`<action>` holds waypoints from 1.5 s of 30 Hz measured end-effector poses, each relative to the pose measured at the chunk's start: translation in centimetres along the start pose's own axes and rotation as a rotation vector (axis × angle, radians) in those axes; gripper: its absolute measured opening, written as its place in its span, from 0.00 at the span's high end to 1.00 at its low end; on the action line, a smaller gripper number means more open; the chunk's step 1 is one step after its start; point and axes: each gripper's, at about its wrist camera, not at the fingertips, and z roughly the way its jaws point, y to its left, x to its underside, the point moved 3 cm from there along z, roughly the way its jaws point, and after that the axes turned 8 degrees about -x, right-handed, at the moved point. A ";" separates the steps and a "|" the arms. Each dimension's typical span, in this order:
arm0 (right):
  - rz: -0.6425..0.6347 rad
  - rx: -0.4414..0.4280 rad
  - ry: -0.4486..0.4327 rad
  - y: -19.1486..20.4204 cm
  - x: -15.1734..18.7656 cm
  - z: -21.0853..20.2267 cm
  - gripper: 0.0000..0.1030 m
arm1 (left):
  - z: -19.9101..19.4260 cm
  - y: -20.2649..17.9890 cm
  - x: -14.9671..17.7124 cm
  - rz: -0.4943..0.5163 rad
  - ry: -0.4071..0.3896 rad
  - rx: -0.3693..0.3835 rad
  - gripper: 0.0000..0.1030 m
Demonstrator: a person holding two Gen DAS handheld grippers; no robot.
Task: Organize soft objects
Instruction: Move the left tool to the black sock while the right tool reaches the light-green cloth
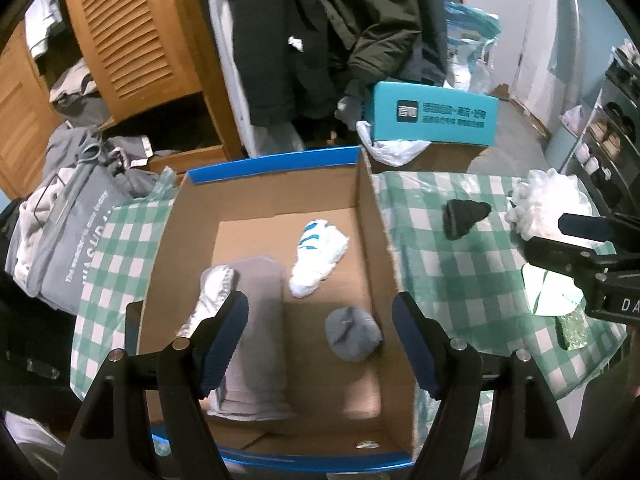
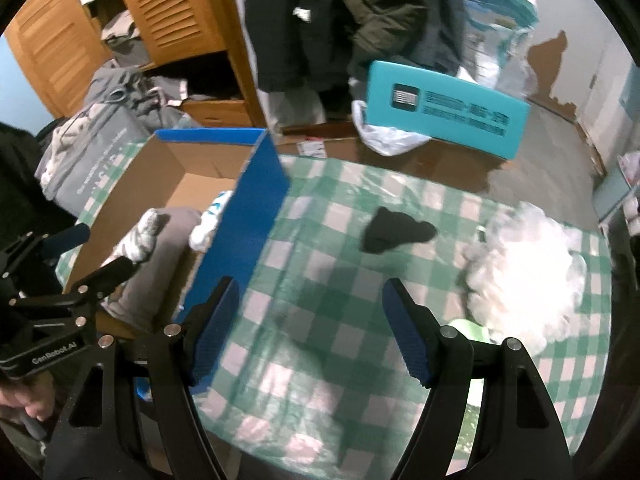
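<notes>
An open cardboard box (image 1: pixel 372 216) with blue outer walls (image 2: pixel 256 208) stands on the green checked tablecloth. Inside lie a folded grey cloth (image 1: pixel 260 320), a silvery-white sock (image 1: pixel 212 296), a white and blue sock (image 1: pixel 318 256) and a balled grey sock (image 1: pixel 352 334). My left gripper (image 1: pixel 320 308) hangs open over the box with nothing between its fingers. My right gripper (image 2: pixel 310 286) is open and empty above the cloth to the right of the box. Ahead of it lie a black knitted piece (image 2: pixel 394 232) and a white fluffy bundle (image 2: pixel 524 268).
A teal carton (image 1: pixel 432 114) and a white plastic bag (image 1: pixel 392 148) sit beyond the table. A grey bag (image 1: pixel 76 236) with clothes stands at the left, a wooden louvred cupboard (image 1: pixel 132 36) behind it. Near the table's right edge lie a white-green paper item (image 1: pixel 552 292) and a glittery green piece (image 1: pixel 574 330).
</notes>
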 end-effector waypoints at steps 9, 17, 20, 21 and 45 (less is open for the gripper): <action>0.055 0.044 -0.025 -3.7 1.4 -2.1 0.27 | -0.6 -3.6 -0.4 0.070 -0.012 0.013 0.22; 0.105 0.078 -0.039 -7.1 2.8 -3.7 0.27 | -0.3 -6.8 -0.5 0.116 0.009 0.048 0.22; 0.126 0.093 -0.041 -8.4 3.3 -4.1 0.27 | -0.1 -8.2 -0.5 0.134 0.021 0.064 0.22; 0.136 0.100 -0.041 -9.1 3.5 -4.3 0.27 | 0.0 -8.7 -0.6 0.140 0.024 0.066 0.22; 0.283 0.174 0.086 -17.0 8.5 -1.4 0.23 | 4.4 -15.9 -0.2 0.251 0.142 0.129 0.22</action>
